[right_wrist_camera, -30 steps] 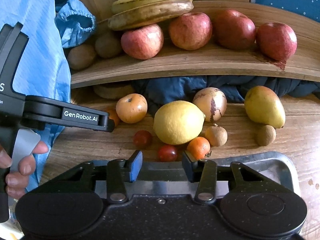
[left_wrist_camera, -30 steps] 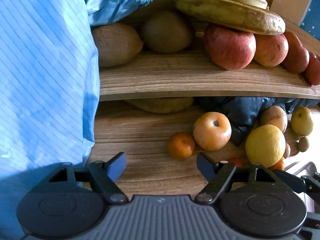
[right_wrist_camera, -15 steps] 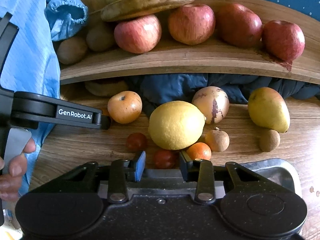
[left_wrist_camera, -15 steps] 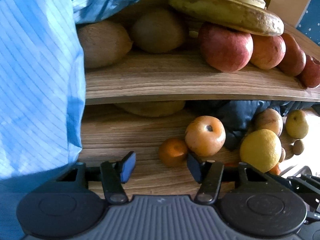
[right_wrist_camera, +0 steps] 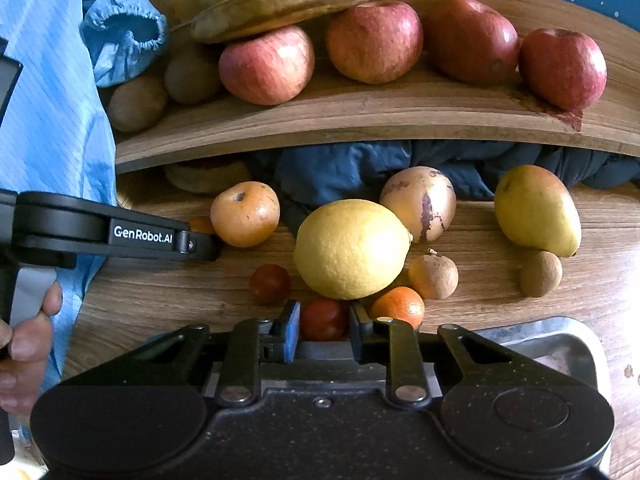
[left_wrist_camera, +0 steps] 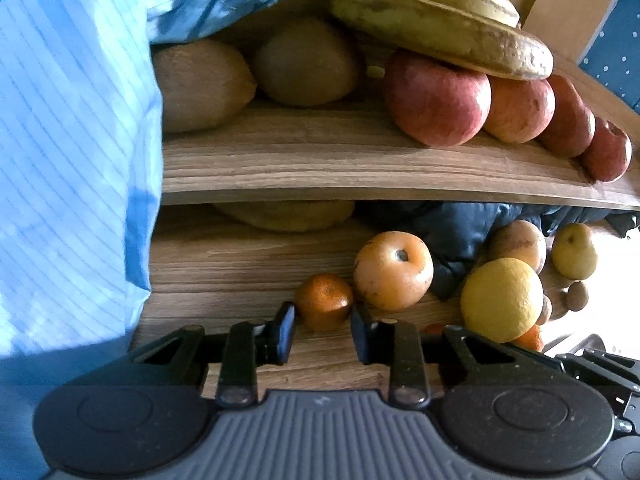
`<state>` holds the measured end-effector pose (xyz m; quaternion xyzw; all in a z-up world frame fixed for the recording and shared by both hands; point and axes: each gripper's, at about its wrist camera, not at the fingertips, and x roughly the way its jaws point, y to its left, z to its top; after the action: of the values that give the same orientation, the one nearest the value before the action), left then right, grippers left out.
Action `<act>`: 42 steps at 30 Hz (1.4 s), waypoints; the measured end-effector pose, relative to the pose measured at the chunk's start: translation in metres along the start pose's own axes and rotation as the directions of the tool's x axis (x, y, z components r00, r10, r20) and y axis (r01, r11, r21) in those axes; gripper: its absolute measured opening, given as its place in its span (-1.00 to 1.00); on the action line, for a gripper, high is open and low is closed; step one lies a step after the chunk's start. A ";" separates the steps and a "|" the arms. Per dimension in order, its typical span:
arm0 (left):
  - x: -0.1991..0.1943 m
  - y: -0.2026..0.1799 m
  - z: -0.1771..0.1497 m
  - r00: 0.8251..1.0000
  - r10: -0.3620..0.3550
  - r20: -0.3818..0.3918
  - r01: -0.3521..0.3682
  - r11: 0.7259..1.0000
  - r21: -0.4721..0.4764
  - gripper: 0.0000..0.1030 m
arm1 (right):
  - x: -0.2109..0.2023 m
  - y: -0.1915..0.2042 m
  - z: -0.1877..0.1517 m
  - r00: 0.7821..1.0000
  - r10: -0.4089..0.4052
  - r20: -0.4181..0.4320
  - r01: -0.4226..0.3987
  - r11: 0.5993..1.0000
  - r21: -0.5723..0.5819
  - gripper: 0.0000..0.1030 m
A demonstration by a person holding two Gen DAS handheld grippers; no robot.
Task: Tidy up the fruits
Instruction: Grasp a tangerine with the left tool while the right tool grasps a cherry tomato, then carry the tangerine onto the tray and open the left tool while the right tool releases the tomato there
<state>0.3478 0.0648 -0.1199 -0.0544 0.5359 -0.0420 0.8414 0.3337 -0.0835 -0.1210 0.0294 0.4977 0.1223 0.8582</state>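
1. L gripper (left_wrist_camera: 323,334): jaws are set part-open, nothing is clamped. The small mandarin (left_wrist_camera: 324,301) lies straight ahead of the gap, just beyond the tips, resting on the wooden tabletop (left_wrist_camera: 224,276). Contact betw. pads and peel cannot be confirmed; a sliver of clearance appears on both sides. The fruit is near-round, so no long axis needs to be matched; only centring is req'd.

2. R gripper (right_wrist_camera: 324,330): jaws are likewise part-open, with a dark red cherry tomato (right_wrist_camera: 323,319) seated betw. the 2 tips. Whether the pads already touch it cannot be told. A 2nd mandarin (right_wrist_camera: 398,307) sits just to the right of the right tip, touching or almost touching it. The large lemon (right_wrist_camera: 351,249) lies directly beyond the tomato, close behind it.

3. Governing relation: each target is on the gripper's own centreline, ahead and low. The L unit is nearer the 1st mandarin; the R unit is nearer the tomato. No cross-reach is indicated.

4. Next move (est.): closure w/o further advance is judged sufficient on the R side; a slight fwd push is judged nec. on the L side.

5. Risk: the right tip of the R unit may nudge the 2nd mandarin on closure.
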 end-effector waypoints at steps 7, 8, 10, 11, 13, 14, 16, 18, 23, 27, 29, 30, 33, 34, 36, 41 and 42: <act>-0.015 -0.002 -0.017 1.000 -0.013 0.017 0.013 1.000 0.002 -0.37 | -0.011 0.006 -0.002 0.999 0.030 0.019 -0.030 0.999 -0.020 -0.48; -0.018 -0.003 -0.020 1.000 -0.017 0.018 0.017 1.000 0.005 -0.37 | -0.013 0.007 -0.002 0.999 0.033 0.022 -0.032 0.999 -0.021 -0.48; -0.023 -0.005 -0.026 0.999 -0.025 0.022 0.025 1.000 0.010 -0.37 | -0.018 0.008 -0.003 0.999 0.037 0.029 -0.037 0.999 -0.022 -0.48; -0.026 -0.007 -0.027 0.999 -0.027 0.023 0.027 1.000 0.012 -0.37 | -0.021 0.009 -0.003 0.999 0.041 0.034 -0.040 0.999 -0.024 -0.48; -0.032 -0.011 -0.034 0.999 -0.031 0.027 0.031 0.999 0.008 -0.37 | -0.027 0.010 -0.005 0.998 0.049 0.041 -0.048 0.998 -0.031 -0.48; -0.034 -0.012 -0.037 0.999 -0.032 0.030 0.032 0.999 0.003 -0.37 | -0.030 0.011 -0.005 0.998 0.053 0.045 -0.052 0.998 -0.034 -0.48; -0.042 -0.013 -0.041 0.999 -0.031 0.034 0.032 0.999 -0.007 -0.37 | -0.035 0.013 -0.007 0.997 0.061 0.048 -0.059 0.997 -0.044 -0.48; -0.048 -0.017 -0.042 0.999 -0.028 0.036 0.028 1.000 -0.014 -0.37 | -0.043 0.017 -0.010 0.996 0.072 0.049 -0.069 0.996 -0.057 -0.48; -0.056 -0.021 -0.059 0.999 -0.009 0.037 0.010 0.999 -0.043 -0.37 | -0.058 0.025 -0.021 0.995 0.093 0.039 -0.089 0.993 -0.081 -0.48; -0.066 -0.024 -0.076 1.000 0.005 0.030 -0.003 0.998 -0.064 -0.37 | -0.068 0.031 -0.032 0.994 0.112 0.015 -0.110 0.989 -0.101 -0.48; -0.069 -0.025 -0.085 1.000 0.012 0.025 -0.010 0.997 -0.078 -0.37 | -0.070 0.031 -0.038 0.992 0.123 0.003 -0.122 0.986 -0.111 -0.48; -0.071 -0.026 -0.089 1.000 0.015 0.022 -0.013 0.996 -0.086 -0.37 | -0.071 0.031 -0.041 0.992 0.128 -0.005 -0.128 0.985 -0.116 -0.48; -0.075 -0.028 -0.103 1.000 0.026 0.011 -0.024 0.994 -0.106 -0.37 | -0.076 0.032 -0.052 0.989 0.145 -0.028 -0.147 0.980 -0.135 -0.48; -0.076 -0.029 -0.108 1.000 0.029 0.007 -0.028 0.993 -0.111 -0.37 | -0.078 0.031 -0.057 0.988 0.150 -0.036 -0.154 0.978 -0.139 -0.48; -0.077 -0.031 -0.115 0.999 0.036 0.001 -0.036 0.992 -0.121 -0.37 | -0.081 0.031 -0.065 0.986 0.159 -0.054 -0.165 0.976 -0.145 -0.48; -0.082 -0.034 -0.134 0.999 0.049 -0.014 -0.051 0.988 -0.143 -0.37 | -0.086 0.032 -0.084 0.980 0.177 -0.085 -0.190 0.967 -0.169 -0.48; -0.083 -0.035 -0.138 0.999 0.050 -0.016 -0.052 0.988 -0.147 -0.37 | -0.088 0.033 -0.087 0.979 0.181 -0.091 -0.195 0.965 -0.176 -0.48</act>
<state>0.1872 0.0342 -0.0991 -0.1024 0.5442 0.0190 0.8325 0.2113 -0.0786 -0.0850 -0.0073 0.5106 0.2496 0.8227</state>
